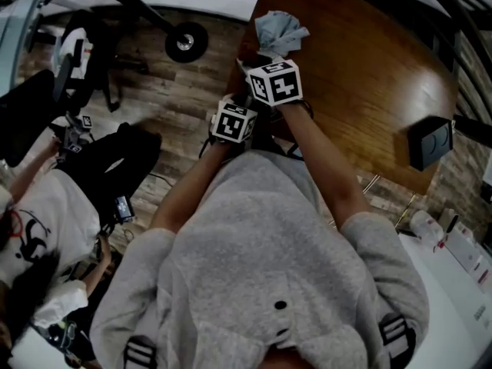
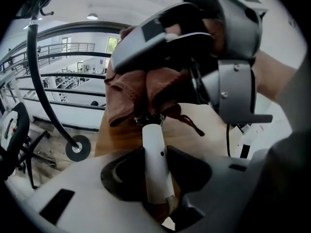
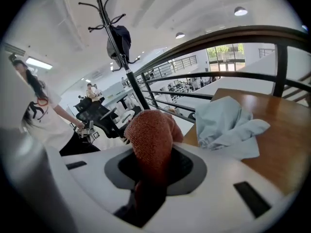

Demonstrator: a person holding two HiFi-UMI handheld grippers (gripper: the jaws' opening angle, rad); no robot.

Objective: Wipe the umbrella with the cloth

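Wooden worktop (image 1: 369, 68) beside a railing carries a crumpled pale-blue rag (image 3: 226, 125). Left gripper (image 2: 156, 176) is clamped on the white handle (image 2: 154, 149) of the umbrella (image 2: 138, 93) — brown, folded. Right gripper (image 3: 150, 174) is closed on a rust-coloured cloth (image 3: 150, 135), just over the umbrella.
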